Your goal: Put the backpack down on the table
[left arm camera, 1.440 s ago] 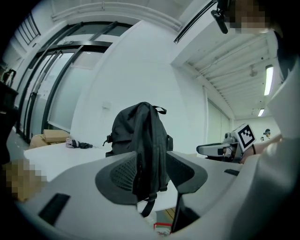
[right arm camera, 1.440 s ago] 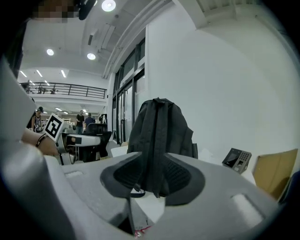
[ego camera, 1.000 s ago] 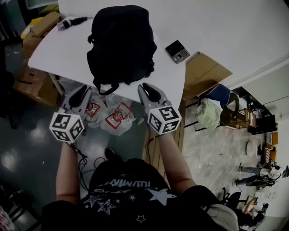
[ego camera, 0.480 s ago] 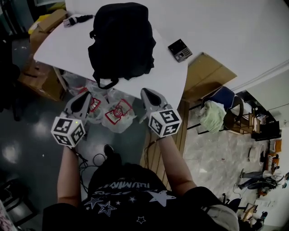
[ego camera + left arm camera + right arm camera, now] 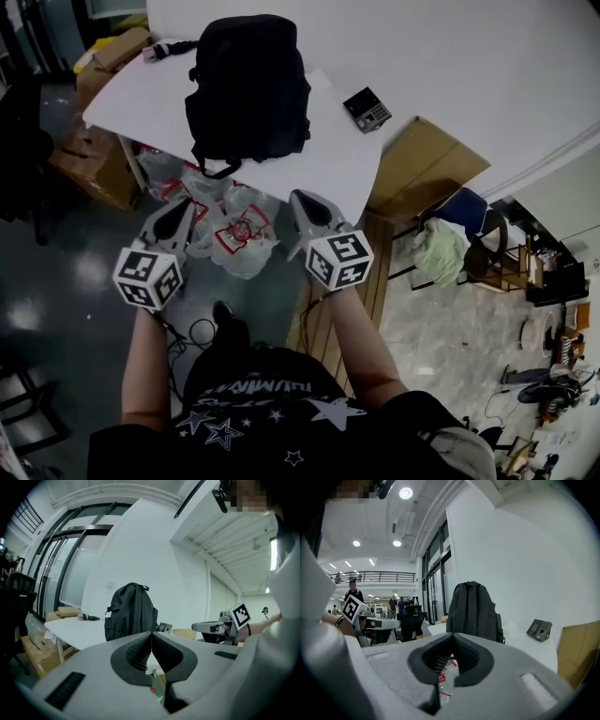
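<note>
Evidently done: the backpack stands on the table, close to its near edge, with neither tool touching it. The left gripper and right gripper are both pressed together on nothing, short of the table. Nothing appears outstanding (unless it should lie flat). It stands upright, long axis vertical, carry handle uppermost.

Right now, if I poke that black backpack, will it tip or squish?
The black fabric backpack would probably squish, since its cloth looks soft. It stands upright and tall near the edge of the white table, so a push might tip it.
</note>
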The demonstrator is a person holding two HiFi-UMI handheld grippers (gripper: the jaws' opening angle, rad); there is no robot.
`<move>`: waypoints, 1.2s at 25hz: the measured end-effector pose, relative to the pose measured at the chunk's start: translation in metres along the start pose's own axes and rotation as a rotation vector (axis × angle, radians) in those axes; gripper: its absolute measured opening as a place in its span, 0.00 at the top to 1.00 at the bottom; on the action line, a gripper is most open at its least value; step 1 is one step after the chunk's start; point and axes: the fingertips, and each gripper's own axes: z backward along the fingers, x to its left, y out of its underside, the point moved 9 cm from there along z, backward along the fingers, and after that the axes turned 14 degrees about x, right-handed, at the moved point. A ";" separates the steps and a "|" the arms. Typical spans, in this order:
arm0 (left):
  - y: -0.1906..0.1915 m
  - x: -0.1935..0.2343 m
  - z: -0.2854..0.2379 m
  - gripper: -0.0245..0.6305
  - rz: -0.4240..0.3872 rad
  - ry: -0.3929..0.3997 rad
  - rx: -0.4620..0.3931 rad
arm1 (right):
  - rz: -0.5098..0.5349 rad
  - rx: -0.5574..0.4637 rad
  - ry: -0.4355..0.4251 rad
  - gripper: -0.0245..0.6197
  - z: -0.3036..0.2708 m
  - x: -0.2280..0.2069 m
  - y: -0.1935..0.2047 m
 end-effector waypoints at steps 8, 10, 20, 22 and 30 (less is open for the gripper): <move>0.017 -0.046 0.038 0.94 0.016 -0.034 -0.019 | 0.029 -0.073 -0.035 0.96 0.054 0.014 0.011; 0.021 -0.056 0.045 0.95 0.021 -0.037 -0.023 | 0.038 -0.072 -0.039 0.96 0.067 0.018 0.015; 0.033 -0.112 0.070 0.95 0.000 -0.035 -0.036 | 0.062 -0.067 -0.055 0.96 0.123 0.031 0.037; 0.038 -0.119 0.077 0.94 0.003 -0.037 -0.035 | 0.063 -0.065 -0.060 0.96 0.130 0.035 0.042; 0.051 -0.134 0.100 0.95 0.014 -0.062 -0.040 | 0.075 -0.042 -0.083 0.96 0.144 0.051 0.053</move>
